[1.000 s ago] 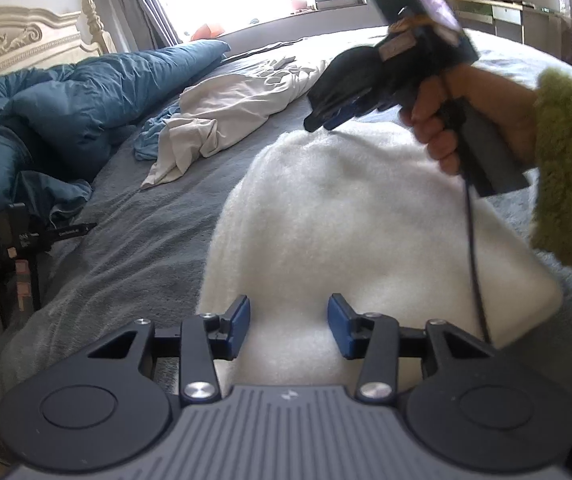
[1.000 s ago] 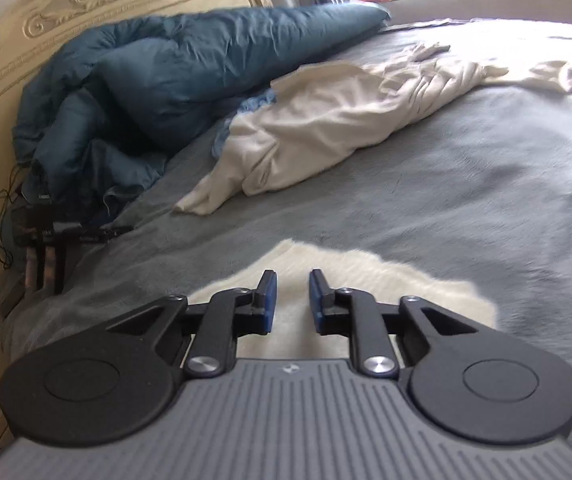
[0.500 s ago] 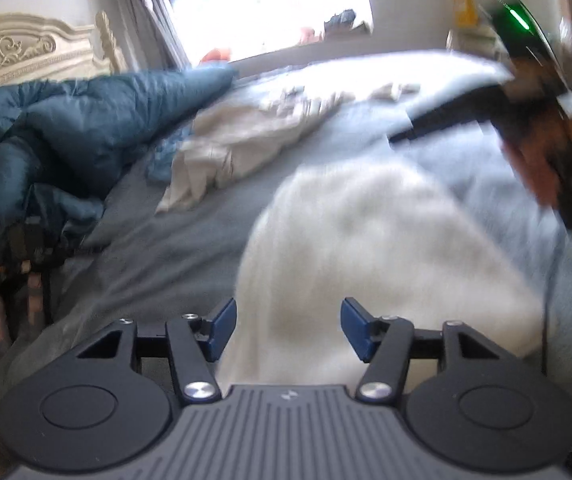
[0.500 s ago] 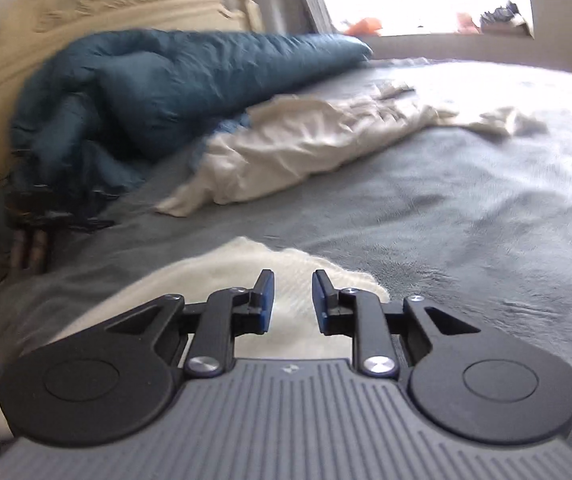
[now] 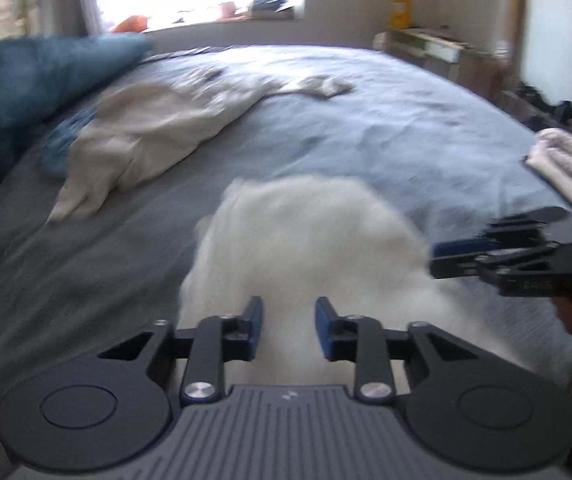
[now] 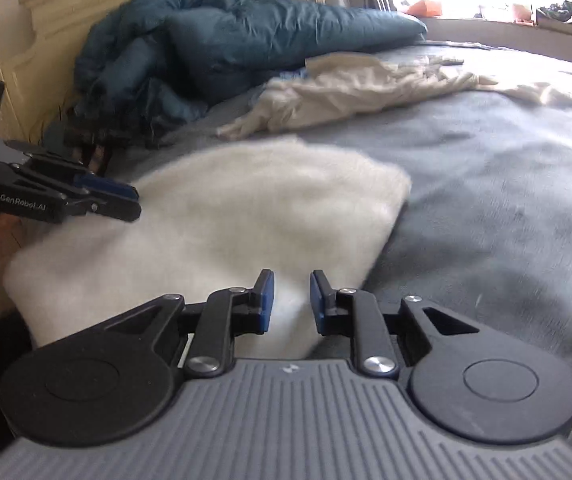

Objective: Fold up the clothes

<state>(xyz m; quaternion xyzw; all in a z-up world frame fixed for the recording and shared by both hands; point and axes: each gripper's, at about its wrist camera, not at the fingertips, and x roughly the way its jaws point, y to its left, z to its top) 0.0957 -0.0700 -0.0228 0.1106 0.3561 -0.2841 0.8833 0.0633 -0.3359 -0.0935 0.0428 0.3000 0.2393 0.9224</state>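
**Q:** Status, left to right?

**A:** Duvet (image 6: 214, 40), teal, is bunched against the headboard (image 6: 38, 40) at far left. Beside it a cream garment (image 5: 158, 128) is seen crumpled on the grey bedspread (image 5: 365, 120), unfolded. Nearer, a white fleecy garment (image 5: 305, 248) lies as a compact, rounded-off slab on the bedspread, just ahead of both tools.

**Q:** Grippers?

**A:** Left gripper (image 5: 289, 328) is held over the near edge of the fleecy piece, jaws parted, nothing between them. Right gripper (image 6: 290, 302) is held at the piece's right near edge — jaws likewise parted, only a narrow gap, nothing pinched. Whether either pad touches the fleece can't be told; both views are motion-blurred.

**Q:** Step in hand?

**A:** Judged as sitting at the fleecy piece's fold: it already looks doubled into a slab, so either a further fold is being set up or a finished one has been let go. Not settled by these frames.

**Q:** Next move needs?

**A:** If another fold is wanted, an edge must be pinched through thick, springy pile — a deep bite, both sides lifted evenly. Otherwise the cream garment is left to be spread flat.
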